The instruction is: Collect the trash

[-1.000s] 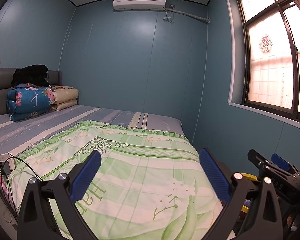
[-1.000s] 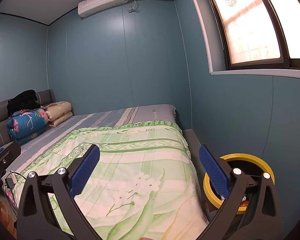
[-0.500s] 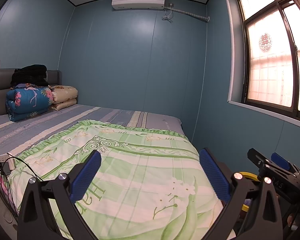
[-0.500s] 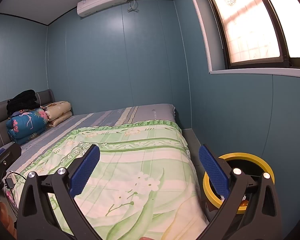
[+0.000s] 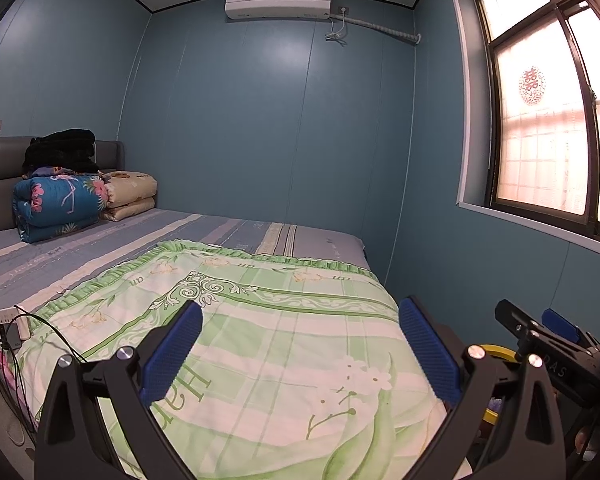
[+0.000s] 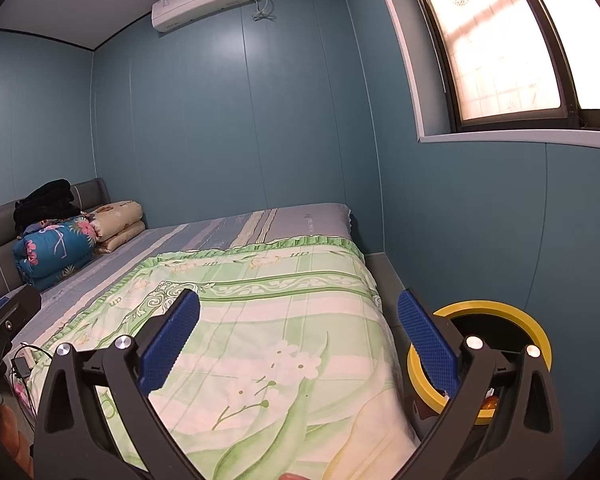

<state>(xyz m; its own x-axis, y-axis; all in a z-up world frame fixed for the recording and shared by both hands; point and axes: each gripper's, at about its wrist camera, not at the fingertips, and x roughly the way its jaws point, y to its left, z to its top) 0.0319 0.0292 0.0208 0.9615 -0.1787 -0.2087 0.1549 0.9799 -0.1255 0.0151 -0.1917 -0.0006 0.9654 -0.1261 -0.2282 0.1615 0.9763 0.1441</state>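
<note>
A bin with a yellow rim (image 6: 496,312) stands on the floor between the bed and the right wall; a sliver of its rim (image 5: 494,351) shows in the left wrist view. My left gripper (image 5: 300,354) is open above the green flowered quilt (image 5: 284,344), nothing between its blue pads. My right gripper (image 6: 298,344) is also open and empty over the quilt (image 6: 268,336), its right finger in front of the bin. The right gripper's body (image 5: 548,344) appears at the lower right of the left view. I see no loose trash on the bed.
Folded blankets (image 5: 60,204) and dark clothes (image 5: 60,152) are piled at the headboard. A white power strip with cables (image 5: 10,326) lies at the bed's left edge. Blue walls close in behind and on the right, under a window (image 5: 540,128).
Both views have shifted only slightly; the grippers stay open and over the quilt.
</note>
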